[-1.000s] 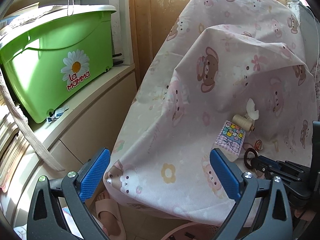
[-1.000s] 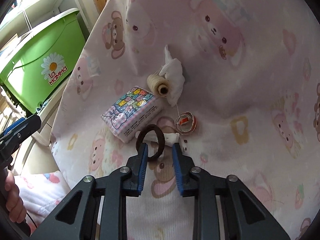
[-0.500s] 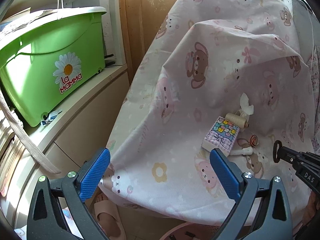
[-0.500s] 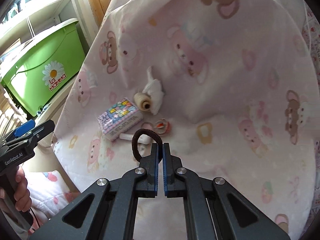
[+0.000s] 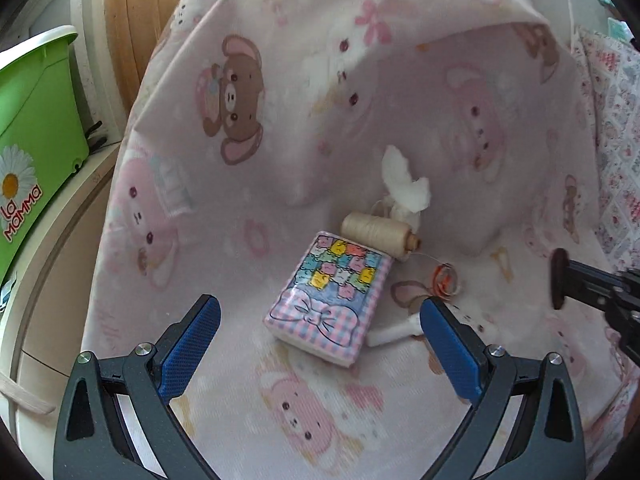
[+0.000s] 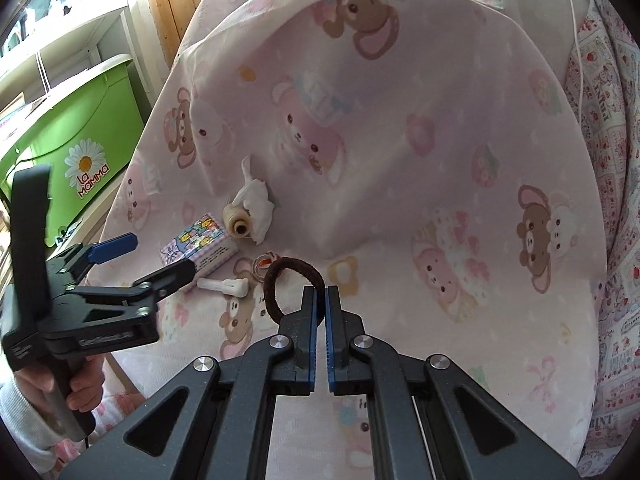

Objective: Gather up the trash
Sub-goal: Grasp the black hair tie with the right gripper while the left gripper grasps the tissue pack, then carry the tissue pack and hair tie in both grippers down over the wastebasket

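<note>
Over the last second my left gripper has advanced from the near-left edge of the bear-print sheet toward the cluster of items; its jaws are spread wide, and the tissue pack now lies between them, not yet touched. This places the left side in position for a pick, should the pack be counted as trash. Behind the pack, touching its far corner, lies the thread spool, with the crumpled tissue just beyond it toward the raised fold of the sheet. To the right of the pack lie the white plastic peg and the small orange ring, near each other. Further right, my right gripper has closed and lifted: its jaws are pressed together on the brown hair tie, which is now held clear of the sheet. One item is therefore secured and awaits disposal; no bin is visible.
</note>
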{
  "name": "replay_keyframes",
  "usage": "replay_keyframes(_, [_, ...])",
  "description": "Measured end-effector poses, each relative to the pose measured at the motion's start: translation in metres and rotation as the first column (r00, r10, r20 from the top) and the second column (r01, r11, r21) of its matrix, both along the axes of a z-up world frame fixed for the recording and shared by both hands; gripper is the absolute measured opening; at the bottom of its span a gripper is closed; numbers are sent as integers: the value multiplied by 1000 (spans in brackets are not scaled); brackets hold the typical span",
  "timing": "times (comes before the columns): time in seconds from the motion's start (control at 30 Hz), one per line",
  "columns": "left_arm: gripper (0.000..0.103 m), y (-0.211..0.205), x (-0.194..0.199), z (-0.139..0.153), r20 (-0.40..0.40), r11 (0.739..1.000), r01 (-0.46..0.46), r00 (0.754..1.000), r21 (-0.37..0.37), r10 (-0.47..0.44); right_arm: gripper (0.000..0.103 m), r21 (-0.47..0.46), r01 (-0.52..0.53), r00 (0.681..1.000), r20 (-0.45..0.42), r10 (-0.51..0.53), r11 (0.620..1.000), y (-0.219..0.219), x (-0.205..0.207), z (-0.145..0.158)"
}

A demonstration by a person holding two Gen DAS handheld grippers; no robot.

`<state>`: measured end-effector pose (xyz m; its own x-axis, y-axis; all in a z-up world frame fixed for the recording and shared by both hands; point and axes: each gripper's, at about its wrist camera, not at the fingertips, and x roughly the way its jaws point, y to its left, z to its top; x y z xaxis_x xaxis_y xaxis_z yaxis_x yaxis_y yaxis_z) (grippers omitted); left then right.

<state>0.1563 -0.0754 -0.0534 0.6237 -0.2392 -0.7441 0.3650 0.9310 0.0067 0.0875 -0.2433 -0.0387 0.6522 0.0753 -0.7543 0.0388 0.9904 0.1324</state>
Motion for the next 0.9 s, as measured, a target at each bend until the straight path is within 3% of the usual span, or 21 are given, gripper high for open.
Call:
replay_keyframes(0.1, [94,2,9,-5,-24,999,-15,1000,-30,14,4,1,2,1000,1,-2,1000,-2,0,1])
replay_keyframes(0.13, [80,3,11,-6,-35,999,-8,999,-43,6,4,0,1,1000,2,-1,1000,-3,0,1])
replay_keyframes(0.17, [59,3,14,-8,-62,998,9,998,-59,-12,4,0,0,1000,2,0,1000,-4,0,1])
replay_keyframes(0.27, [59,7,17,-9,-106,993,27,994,-117,-40,4,3,-3,1000,-3,3,1000,-4,1,0])
replay_keyframes(0.57, [57,22,-7,11,-85,988,-4,996,-156,-10,4,4,5,1000,2,-5,1000,-6,-3,3])
replay_keyframes(0.73, [57,31,-29,32,-6,992,-65,998,-111,64,4,0,10,1000,9,-10,1000,-7,-6,5])
replay_keyframes(0.9, [57,44,-38,38,28,983,-175,984,-62,177,4,-13,5,1000,0,-5,1000,-4,-8,3])
